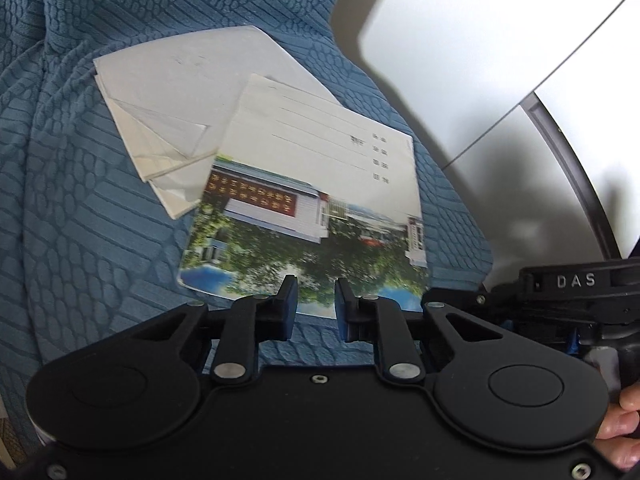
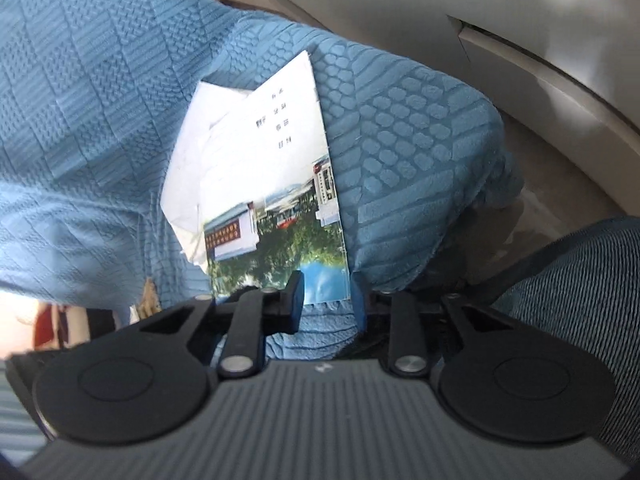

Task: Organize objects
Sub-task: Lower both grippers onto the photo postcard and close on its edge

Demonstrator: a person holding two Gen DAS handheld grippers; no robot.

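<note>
A booklet (image 1: 316, 200) with a photo cover of buildings, trees and blue water lies on a blue textured cloth (image 1: 80, 220). It overlaps a stack of folded white papers (image 1: 168, 100). My left gripper (image 1: 316, 300) hovers over the booklet's near edge. Its fingers stand a narrow gap apart, and the cover shows through that gap without being pinched. In the right wrist view the booklet (image 2: 276, 184) runs away from my right gripper (image 2: 326, 300). Its near corner lies between the fingers, which are slightly apart. The cloth partly hides the right finger (image 2: 359, 308).
A pale grey panel (image 1: 480, 40) rises at the upper right, beyond the cloth's edge. A black housing marked DAS (image 1: 568, 284) sits beside the booklet's near right corner. A hand (image 1: 624, 420) grips the left tool. A ribbed blue fabric (image 2: 580, 280) lies at the right.
</note>
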